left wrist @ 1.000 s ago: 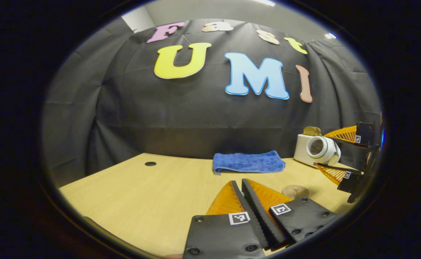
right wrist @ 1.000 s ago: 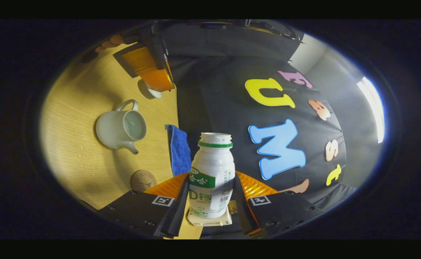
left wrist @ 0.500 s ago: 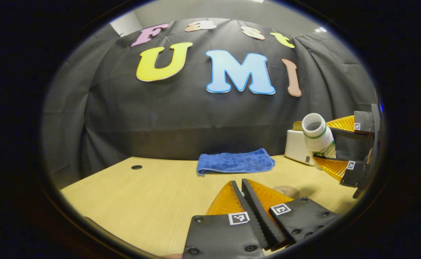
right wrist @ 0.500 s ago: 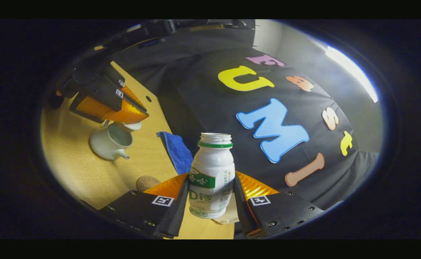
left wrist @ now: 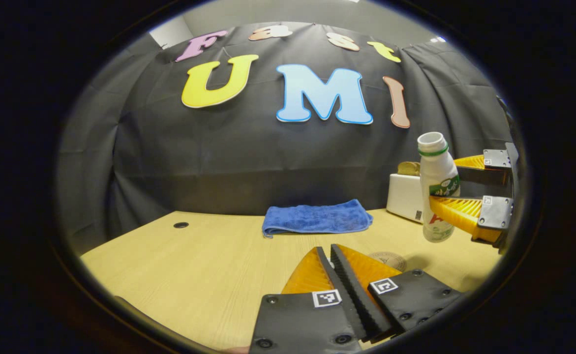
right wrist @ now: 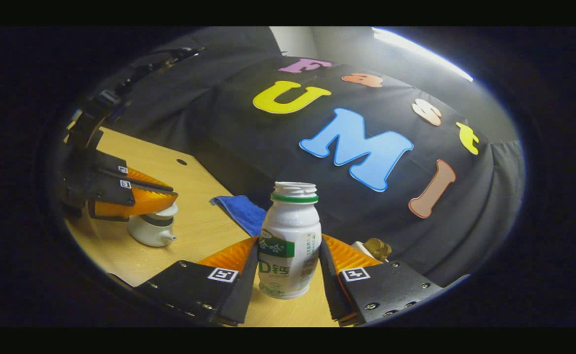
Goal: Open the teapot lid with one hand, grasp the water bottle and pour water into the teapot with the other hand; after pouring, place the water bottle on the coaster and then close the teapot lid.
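Left gripper view, from left to right. One small dark hole [left wrist: 180, 225] lies in the wooden table [left wrist: 209, 265] near its far left edge. One folded blue towel [left wrist: 316, 219] lies at the back against the booth wall. At the bottom, the left gripper [left wrist: 331, 255] has its jaws drawn close together; whatever sits between the fingertips cannot be seen from here. One round coaster [left wrist: 389, 259] lies just beyond them, partly hidden by the nearer finger. One white box-like appliance [left wrist: 404, 197] stands at the far right, with a brownish thing on top too small to identify. One water bottle [left wrist: 437, 187], uncapped and upright, is held above the table, its base near the coaster but off it. The right gripper [left wrist: 457, 189] has its jaws clamped on the bottle's waist; its body is cut off by the edge.

Right gripper view, from left to right. The left gripper [right wrist: 162, 201] hovers at the mouth of the one teapot [right wrist: 151, 231], with the white lid [right wrist: 166, 211] at its fingertips; the teapot's handle is hidden. The blue towel [right wrist: 241, 212] follows. The water bottle [right wrist: 289, 241] stands centred, one finger pressed on each side; its base is partly covered by the fingers [right wrist: 231, 258].
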Tool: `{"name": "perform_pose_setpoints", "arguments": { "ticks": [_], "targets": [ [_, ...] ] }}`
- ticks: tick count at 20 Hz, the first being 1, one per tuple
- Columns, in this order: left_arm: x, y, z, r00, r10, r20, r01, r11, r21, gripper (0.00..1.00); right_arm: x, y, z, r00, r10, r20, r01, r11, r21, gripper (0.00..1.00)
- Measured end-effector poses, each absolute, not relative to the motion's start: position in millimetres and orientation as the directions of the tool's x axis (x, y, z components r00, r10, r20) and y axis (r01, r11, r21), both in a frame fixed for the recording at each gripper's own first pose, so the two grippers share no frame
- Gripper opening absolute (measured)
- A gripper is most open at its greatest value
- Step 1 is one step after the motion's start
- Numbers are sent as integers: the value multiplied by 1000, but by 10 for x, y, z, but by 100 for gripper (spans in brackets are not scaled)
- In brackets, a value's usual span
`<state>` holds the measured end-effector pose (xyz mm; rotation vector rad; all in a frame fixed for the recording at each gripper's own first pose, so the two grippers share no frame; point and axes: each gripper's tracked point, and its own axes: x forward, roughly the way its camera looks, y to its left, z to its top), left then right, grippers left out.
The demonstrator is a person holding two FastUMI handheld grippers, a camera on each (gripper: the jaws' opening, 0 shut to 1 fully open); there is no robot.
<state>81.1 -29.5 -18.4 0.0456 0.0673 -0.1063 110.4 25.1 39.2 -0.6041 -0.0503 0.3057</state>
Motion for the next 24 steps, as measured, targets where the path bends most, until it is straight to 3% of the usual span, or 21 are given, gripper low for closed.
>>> {"name": "perform_pose_setpoints", "arguments": {
  "ticks": [8, 17, 18, 21, 22, 23, 24],
  "targets": [
    [829, -299, -238, 991, -109, -82, 111, 993, 24, 9, 1080, 270, 308, 945, 316, -81, -319, 846, -427, 62],
    [826, -372, -259, 990, -117, -81, 121, 992, 43, 9, 1071, 242, 308, 944, 320, -79, -323, 850, -416, 62],
    [822, -371, -260, 990, -116, -79, 120, 992, 47, 100, 1069, 249, 310, 943, 322, -81, -326, 849, -416, 62],
    [807, -373, -265, 991, -110, -80, 115, 992, 55, 100, 1087, 247, 309, 943, 323, -79, -325, 848, -417, 62],
    [805, -370, -274, 991, -107, -79, 112, 992, 60, 9, 1072, 247, 313, 943, 324, -78, -326, 848, -417, 62],
    [805, -366, -276, 992, -103, -77, 108, 992, 64, 100, 1072, 252, 314, 942, 326, -78, -327, 848, -417, 62],
    [812, -363, -298, 992, -100, -83, 106, 992, 69, 23, 1071, 250, 318, 942, 327, -78, -329, 847, -417, 62]
  ]
}}
